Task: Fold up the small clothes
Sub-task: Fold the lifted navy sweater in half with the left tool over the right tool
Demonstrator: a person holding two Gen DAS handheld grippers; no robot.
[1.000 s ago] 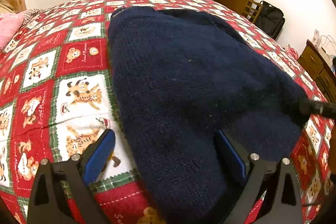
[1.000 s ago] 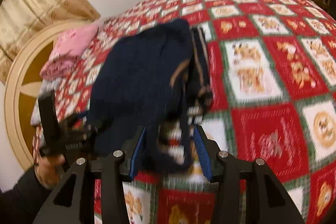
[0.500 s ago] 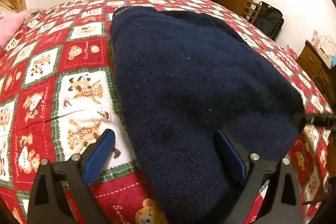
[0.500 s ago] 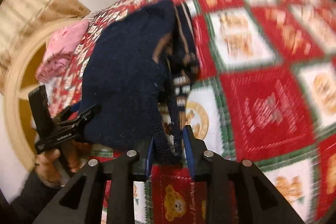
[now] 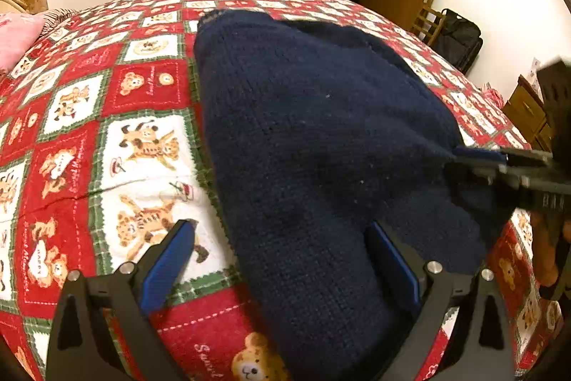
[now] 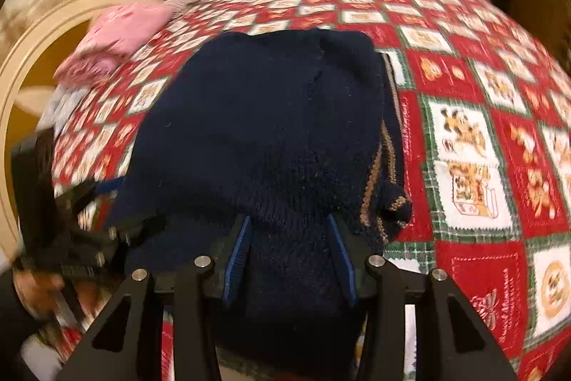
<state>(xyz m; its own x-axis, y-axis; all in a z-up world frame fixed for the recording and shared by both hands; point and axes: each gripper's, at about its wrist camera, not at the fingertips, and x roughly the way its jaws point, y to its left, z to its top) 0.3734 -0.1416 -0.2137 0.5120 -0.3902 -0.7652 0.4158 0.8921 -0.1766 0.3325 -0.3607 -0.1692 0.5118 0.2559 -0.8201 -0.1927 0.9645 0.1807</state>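
Our left gripper (image 5: 282, 259) is standing wide apart over the bed, one blue pad on the red-and-white bear-print quilt (image 5: 117, 138), the other on the dark navy knitted sweater (image 5: 314, 131) lying folded just ahead; it is gripping nothing. At its right edge the right gripper (image 5: 478, 156) is now reaching over the knit.

From the right wrist, our right gripper (image 6: 291, 252) is opening with a thick fold of sweater (image 6: 264, 116) between its pads, where half a second ago it was pinching narrowly. We are judging this fold laid and being released.
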